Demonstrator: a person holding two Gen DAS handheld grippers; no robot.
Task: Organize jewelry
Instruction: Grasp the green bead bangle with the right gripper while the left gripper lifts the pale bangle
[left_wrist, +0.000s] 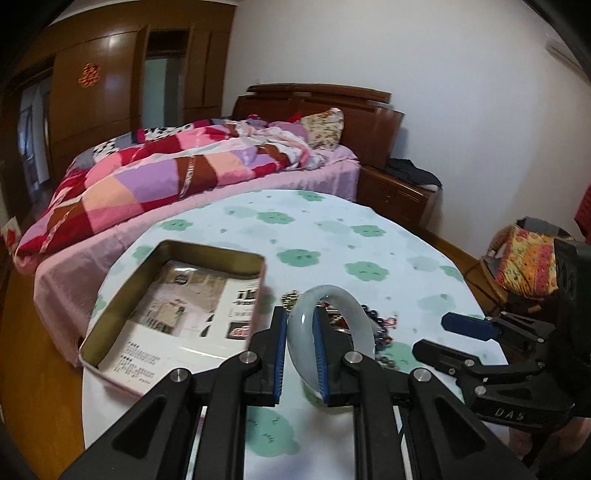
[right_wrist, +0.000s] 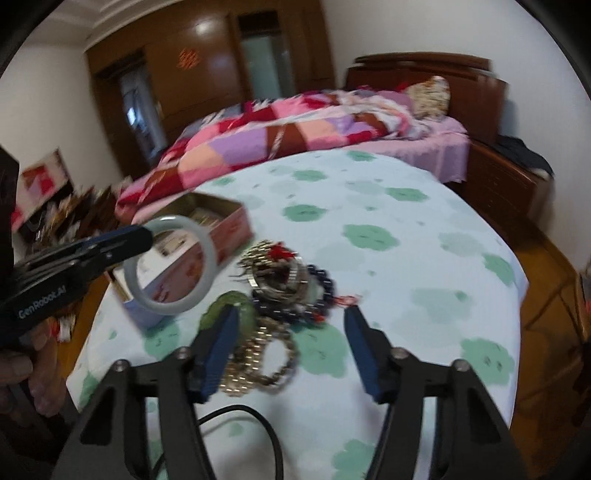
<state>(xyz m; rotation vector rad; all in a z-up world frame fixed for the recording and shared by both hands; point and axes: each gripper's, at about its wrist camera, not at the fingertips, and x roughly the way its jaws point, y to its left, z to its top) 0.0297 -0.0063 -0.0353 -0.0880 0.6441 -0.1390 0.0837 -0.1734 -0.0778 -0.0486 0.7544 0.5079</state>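
My left gripper is shut on a pale grey-green jade bangle and holds it upright above the table. In the right wrist view this bangle hangs from the left gripper, beside an open tin box. The tin box is lined with printed paper. A pile of jewelry lies mid-table: metal watch bands, dark beads, a green pendant, a gold bracelet. My right gripper stands open just above the pile's near side, its pads pressing on nothing. From the left wrist view the right gripper shows at the right.
A round table carries a white cloth with green flowers. Behind it is a bed with a patchwork quilt and a wooden nightstand. A black cable lies at the near edge. A hand grips the left tool.
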